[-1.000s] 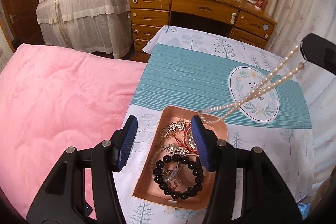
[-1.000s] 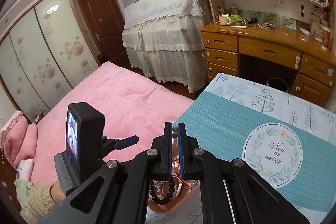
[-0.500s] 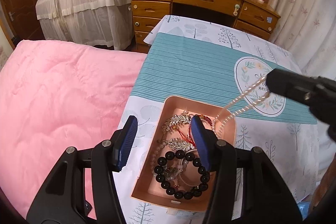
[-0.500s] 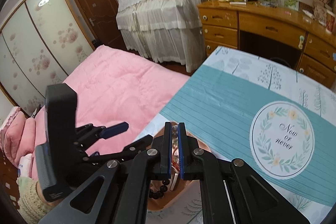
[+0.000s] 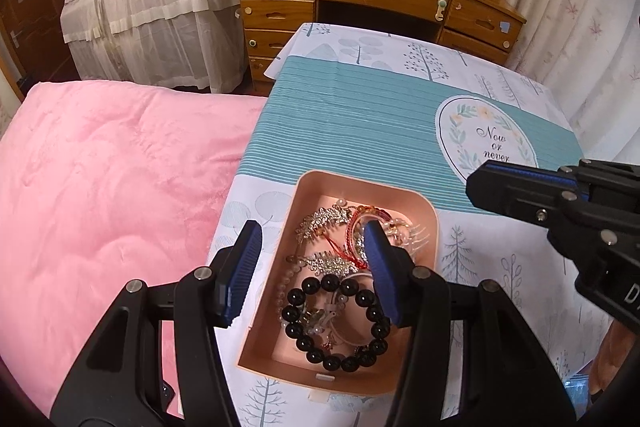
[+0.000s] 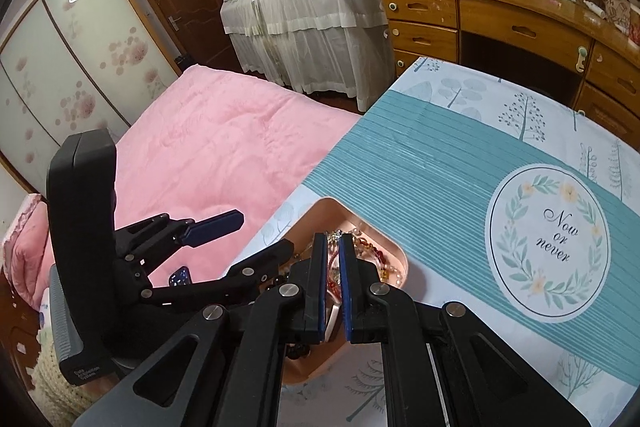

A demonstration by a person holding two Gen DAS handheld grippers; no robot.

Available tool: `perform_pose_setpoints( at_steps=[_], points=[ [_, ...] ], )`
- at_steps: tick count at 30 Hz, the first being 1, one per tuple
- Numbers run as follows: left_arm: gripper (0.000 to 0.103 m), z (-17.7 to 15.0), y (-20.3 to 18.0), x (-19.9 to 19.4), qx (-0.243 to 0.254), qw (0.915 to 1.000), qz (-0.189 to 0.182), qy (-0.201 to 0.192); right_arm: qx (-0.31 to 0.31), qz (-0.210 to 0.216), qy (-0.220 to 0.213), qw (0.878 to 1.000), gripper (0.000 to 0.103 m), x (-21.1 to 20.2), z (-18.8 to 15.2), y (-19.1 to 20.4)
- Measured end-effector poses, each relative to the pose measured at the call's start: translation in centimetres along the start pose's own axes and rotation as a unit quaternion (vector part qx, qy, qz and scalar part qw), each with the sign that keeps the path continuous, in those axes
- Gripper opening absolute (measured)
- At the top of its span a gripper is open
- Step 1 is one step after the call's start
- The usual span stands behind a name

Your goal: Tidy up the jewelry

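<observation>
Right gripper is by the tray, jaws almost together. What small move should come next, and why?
Probably lift the right gripper up and away from the tray. In the left wrist view nothing shows hanging from it, and the jewelry lies heaped inside the tray. The left gripper hangs open over the same tray, so backing off should avoid a bump.

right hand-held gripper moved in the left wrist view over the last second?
Yes. The right hand-held gripper dropped from the upper right, beside the round "Now or never" wreath print, toward the pink rectangular jewelry tray.
</observation>
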State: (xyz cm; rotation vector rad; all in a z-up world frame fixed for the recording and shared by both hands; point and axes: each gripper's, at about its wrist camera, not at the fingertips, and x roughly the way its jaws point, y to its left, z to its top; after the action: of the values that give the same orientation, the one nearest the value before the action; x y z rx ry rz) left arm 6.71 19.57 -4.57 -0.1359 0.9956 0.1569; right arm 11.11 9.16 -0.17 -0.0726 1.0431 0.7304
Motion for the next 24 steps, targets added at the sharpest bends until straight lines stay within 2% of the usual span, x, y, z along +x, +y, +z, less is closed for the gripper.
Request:
perform_pose_setpoints(
  at_steps=[5, 9, 15, 19, 24],
  points=[
    [0.050, -0.3, -0.4, -0.5, 0.002, 1.0000, -0.005, 0.001, 0.001, -0.002, -0.003, 1.000, 0.006, -1.1, -0.6, -0.1],
    [0.059, -0.6, -1.0, -1.0, 0.009, 0.9999, -0.014, 0.001, -0.001, -0.007, -0.008, 1.000, 0.006, -2.3, -1.4, -0.4],
    [0.061, -1.4, -2.8, -1.8, 0.027, 0.9992, -0.028, 0.003, 0.003, -0.019, -0.020, 1.000, 0.006, -4.3, -3.3, -1.2],
    [0.063, -2.4, -4.5, -2.3, 0.040, 0.9983, -0.042, 0.004, 0.018, -0.028, -0.028, 0.999, 0.006, -5.8, -5.0, -2.4],
    [0.071, -4.4, -7.5, -3.2, 0.058, 0.9960, -0.067, -0.006, 0.032, -0.058, -0.042, 0.997, 0.011, -7.9, -8.5, -3.9]
  ],
)
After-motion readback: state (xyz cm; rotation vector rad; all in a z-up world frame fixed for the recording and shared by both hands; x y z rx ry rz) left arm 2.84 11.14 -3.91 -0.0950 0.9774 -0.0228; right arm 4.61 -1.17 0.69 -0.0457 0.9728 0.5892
